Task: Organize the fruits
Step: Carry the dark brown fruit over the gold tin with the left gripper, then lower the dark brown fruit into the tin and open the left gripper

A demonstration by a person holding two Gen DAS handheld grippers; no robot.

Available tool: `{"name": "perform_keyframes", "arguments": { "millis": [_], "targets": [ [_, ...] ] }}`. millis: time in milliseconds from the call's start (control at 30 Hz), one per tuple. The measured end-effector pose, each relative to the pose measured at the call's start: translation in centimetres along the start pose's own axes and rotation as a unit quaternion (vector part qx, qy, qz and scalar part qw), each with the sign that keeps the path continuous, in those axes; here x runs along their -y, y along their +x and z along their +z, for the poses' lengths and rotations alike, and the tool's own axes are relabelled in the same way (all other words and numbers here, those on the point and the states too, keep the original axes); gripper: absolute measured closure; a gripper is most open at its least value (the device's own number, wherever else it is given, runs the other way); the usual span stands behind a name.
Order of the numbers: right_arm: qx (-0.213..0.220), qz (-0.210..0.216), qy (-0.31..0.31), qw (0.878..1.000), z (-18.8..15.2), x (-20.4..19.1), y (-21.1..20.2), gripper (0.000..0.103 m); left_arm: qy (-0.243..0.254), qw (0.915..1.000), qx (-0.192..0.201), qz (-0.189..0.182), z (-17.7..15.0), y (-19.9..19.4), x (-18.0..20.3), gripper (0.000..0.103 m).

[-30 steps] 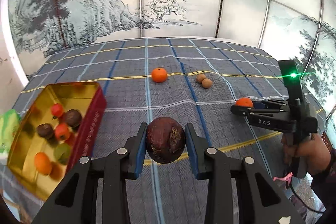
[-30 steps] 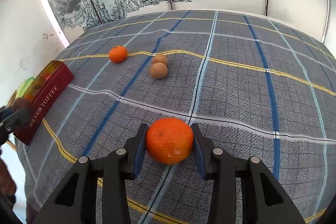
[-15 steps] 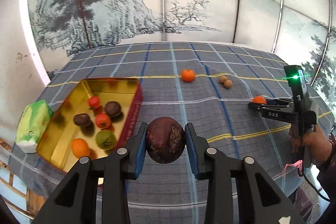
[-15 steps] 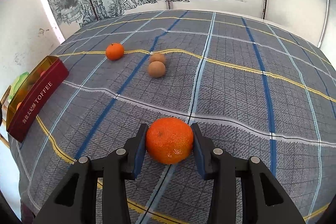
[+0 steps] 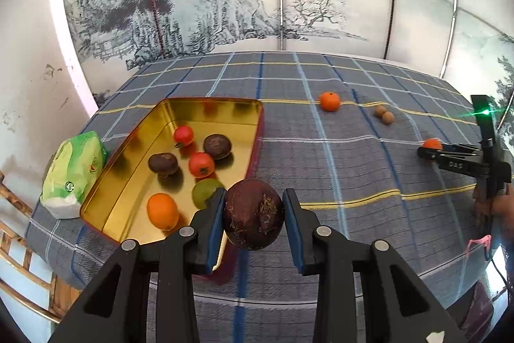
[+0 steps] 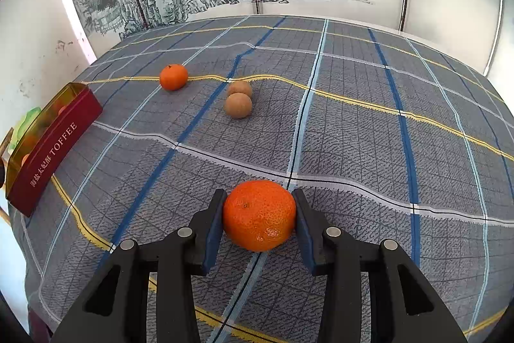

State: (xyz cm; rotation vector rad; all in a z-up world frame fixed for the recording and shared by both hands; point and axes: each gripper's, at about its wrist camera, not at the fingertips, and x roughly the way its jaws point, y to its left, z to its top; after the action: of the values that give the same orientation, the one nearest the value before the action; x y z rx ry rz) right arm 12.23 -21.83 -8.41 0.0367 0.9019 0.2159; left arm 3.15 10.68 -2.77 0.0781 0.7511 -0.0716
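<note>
Six fruits lie already in the gold tin (image 5: 135,150) ahead-left of the left gripper (image 5: 253,216), which clamps a dark fruit (image 5: 253,214), the right gripper (image 6: 259,216) clamps a mandarin (image 6: 259,214), and three fruits (image 6: 237,105) remain ahead of it on the cloth (image 6: 353,134).

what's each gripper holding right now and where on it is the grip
The left gripper pinches a dark purple-brown round fruit across its left and right sides. The right gripper pinches an orange tangerine the same way, across its middle.
</note>
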Motion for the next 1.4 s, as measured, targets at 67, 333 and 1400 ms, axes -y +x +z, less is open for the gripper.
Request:
{"name": "perform_keyframes", "arguments": {
  "millis": [67,333,1400],
  "targets": [
    [0.0,0.0,0.0,1.0,0.0,0.0,0.0,0.061,-0.002,1.0,-0.002,0.006,-0.1,0.3,-0.4,0.072],
    [0.0,-0.001,0.0,1.0,0.0,-0.1,0.0,0.061,-0.015,0.9996,-0.005,0.022,-0.1,1.0,-2.0,0.072],
    [0.0,-0.002,0.0,1.0,0.0,-0.2,-0.1,0.061,-0.05,0.996,-0.023,0.07,0.3,3.5,-8.0,0.072]
  ]
}}
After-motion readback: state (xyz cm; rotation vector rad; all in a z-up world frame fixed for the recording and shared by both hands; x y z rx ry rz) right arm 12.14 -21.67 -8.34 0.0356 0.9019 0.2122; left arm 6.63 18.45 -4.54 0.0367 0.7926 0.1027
